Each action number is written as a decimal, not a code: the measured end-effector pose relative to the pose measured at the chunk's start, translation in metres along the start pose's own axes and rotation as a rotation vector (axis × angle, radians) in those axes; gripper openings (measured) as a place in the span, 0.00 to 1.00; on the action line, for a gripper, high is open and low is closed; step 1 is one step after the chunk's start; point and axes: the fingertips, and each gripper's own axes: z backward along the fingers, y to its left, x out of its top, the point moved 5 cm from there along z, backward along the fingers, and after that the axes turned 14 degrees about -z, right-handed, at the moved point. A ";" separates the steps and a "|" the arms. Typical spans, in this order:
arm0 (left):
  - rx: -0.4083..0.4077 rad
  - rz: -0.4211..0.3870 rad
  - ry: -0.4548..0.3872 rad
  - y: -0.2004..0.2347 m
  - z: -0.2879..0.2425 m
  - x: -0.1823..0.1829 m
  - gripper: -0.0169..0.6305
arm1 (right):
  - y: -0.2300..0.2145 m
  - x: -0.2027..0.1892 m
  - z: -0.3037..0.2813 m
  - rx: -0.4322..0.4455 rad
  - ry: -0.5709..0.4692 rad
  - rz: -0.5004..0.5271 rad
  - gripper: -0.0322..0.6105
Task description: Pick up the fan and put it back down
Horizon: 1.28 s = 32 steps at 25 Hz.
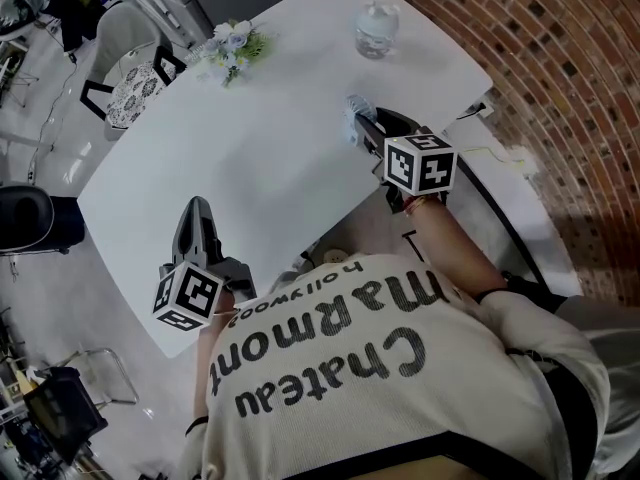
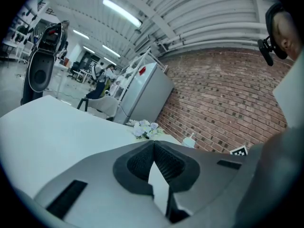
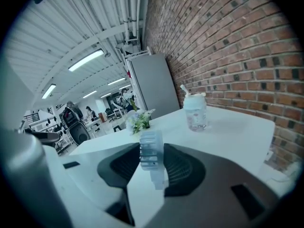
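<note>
Right claw [image 3: 149,171], clamped on fan [image 3: 151,150]

The left tongs [image 1: 197,206] are held low and close to the body, on the person's left. They point away from the person and dip only slightly. In the left gripper view their 2 jaws meet at the tips with nothing between them. Their marker cube [image 1: 188,295] sits at the rear, over the hand.

The right tongs [image 1: 358,120] reach farther out on the person's right and tilt more steeply down. In the right gripper view their 2 jaws stand apart around a fan [image 3: 151,152], with the pads against its sides. Behind their cube [image 1: 420,163], the right wrist [image 1: 428,206] and forearm [image 1: 465,258] run back to the sleeve.
</note>
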 end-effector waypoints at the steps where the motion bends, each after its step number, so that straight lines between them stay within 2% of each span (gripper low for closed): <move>1: 0.000 0.000 0.000 0.000 0.000 0.000 0.03 | 0.000 -0.001 0.000 -0.002 0.004 -0.002 0.30; 6: 0.001 0.000 0.000 0.003 0.004 -0.001 0.03 | 0.000 -0.007 -0.003 -0.007 0.011 -0.010 0.30; 32: 0.002 0.003 -0.024 0.011 0.034 0.000 0.03 | 0.018 -0.032 0.007 -0.039 0.050 0.110 0.31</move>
